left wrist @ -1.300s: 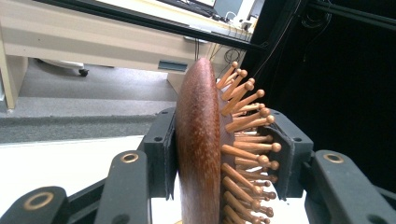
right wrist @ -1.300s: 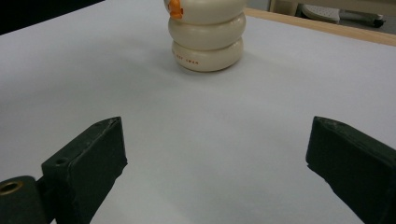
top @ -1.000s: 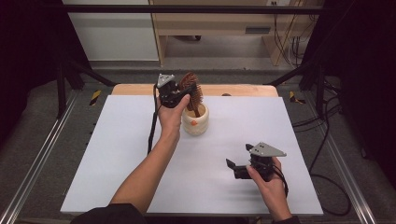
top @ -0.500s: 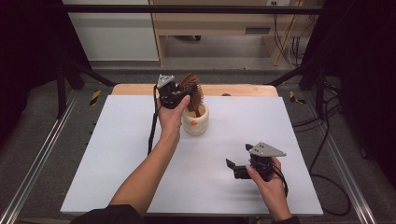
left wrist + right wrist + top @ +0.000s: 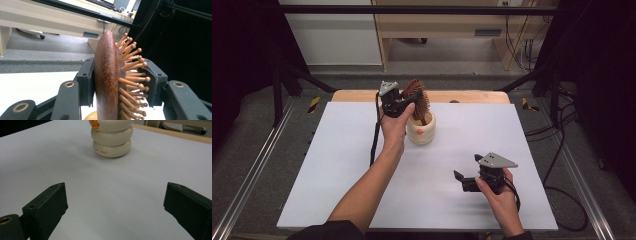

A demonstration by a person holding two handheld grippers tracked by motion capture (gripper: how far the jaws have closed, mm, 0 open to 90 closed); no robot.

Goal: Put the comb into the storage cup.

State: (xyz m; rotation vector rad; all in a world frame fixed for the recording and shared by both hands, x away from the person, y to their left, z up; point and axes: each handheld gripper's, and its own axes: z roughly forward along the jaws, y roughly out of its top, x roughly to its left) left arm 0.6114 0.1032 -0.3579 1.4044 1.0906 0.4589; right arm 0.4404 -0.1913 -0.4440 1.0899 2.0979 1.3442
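1. The left gripper holds the wooden hairbrush between its fingers, handle down inside the cream holder.
2. The right gripper waits on the table, fingers wide, empty.
3. I judge that only the release remains.

My white table has a strip of bare wood along its far edge. Off each far corner of the table a yellow-and-black marker sits on the grey floor. Metal rails flank the table's sides. Beyond the table stands a wooden bench, and cables hang past the table's far right corner.
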